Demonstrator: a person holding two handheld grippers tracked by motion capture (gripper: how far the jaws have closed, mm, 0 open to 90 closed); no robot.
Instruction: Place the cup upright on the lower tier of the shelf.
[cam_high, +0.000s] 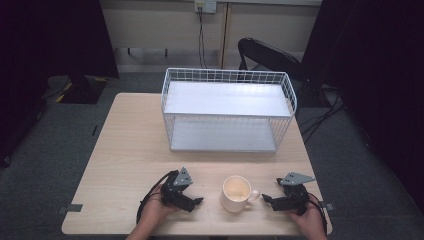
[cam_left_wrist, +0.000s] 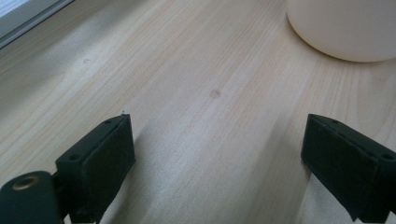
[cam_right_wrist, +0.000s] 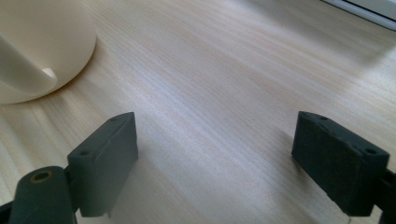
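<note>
At the frame's bottom edge, the left gripper (cam_high: 192, 202) and right gripper (cam_high: 268, 199) rest on the table (cam_high: 125, 150), jaws spread wide and empty, flanking the cream mug (cam_high: 236, 193) at lower centre, probably poised to grasp it.

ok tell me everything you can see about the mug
The mug is cream-coloured and looks glazed, like ceramic. It stands upright on the wooden table near the front edge, mouth up and seemingly empty, with its loop handle pointing toward the right gripper. It sits between that and the left gripper; both are open and neither touches it. In the left gripper view its rounded base rests flat on the wood. The white wire rack stands behind it, well apart.
</note>
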